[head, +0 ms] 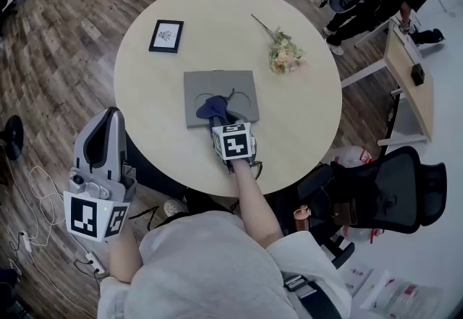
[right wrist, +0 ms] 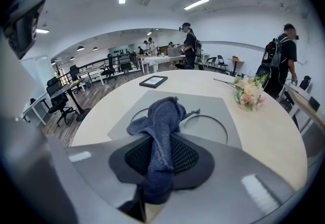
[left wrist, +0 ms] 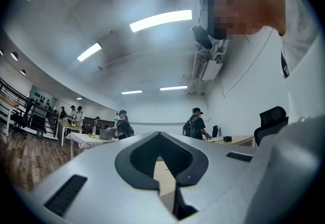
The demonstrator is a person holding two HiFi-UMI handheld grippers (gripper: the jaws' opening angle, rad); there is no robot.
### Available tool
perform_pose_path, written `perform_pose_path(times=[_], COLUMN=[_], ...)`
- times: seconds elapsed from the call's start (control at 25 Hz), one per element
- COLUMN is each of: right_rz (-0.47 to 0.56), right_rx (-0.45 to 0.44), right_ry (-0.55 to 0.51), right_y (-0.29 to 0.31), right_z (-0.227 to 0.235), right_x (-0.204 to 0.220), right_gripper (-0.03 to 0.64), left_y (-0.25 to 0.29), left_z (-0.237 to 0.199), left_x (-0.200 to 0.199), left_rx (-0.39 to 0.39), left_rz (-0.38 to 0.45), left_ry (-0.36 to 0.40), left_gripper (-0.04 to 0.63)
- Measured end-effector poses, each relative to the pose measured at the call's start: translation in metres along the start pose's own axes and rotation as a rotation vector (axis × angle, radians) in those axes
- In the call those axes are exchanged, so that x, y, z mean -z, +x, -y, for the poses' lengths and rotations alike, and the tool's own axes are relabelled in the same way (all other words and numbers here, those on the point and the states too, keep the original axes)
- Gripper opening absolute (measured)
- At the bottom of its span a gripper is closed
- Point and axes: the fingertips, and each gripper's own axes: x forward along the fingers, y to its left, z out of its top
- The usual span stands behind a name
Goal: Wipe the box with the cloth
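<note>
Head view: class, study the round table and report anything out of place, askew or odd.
The flowers lie flat on the table with no vase, and the picture frame lies slightly crooked. The blue cloth, held by the right gripper, sits bunched on the grey box. Nothing looks spilled or broken.

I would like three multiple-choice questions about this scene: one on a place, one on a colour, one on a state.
1. Where does the picture frame lie?
A. on a chair
B. on the table
C. on the floor

2. What colour is the cloth?
A. red
B. white
C. dark blue

3. What state are the right tongs in?
A. open, empty
B. shut on the cloth
C. shut on the flowers

Answers:
1 B: it lies on the tabletop, apart from the box.
2 C: both views show dark blue.
3 B: the cloth is pinched between them.
</note>
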Motion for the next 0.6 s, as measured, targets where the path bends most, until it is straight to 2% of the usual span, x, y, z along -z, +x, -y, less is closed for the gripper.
perform_pose_path(times=[0.6], right_rz=[0.010], right_rx=[0.151], right_ry=[0.119], right_y=[-0.023], right_z=[0.085], right_x=[0.018], right_gripper=[0.089], left_y=[0.022], left_z=[0.013], left_x=[0.003], left_rx=[0.062], left_rz=[0.002], left_ry=[-0.009], left_gripper=[0.002])
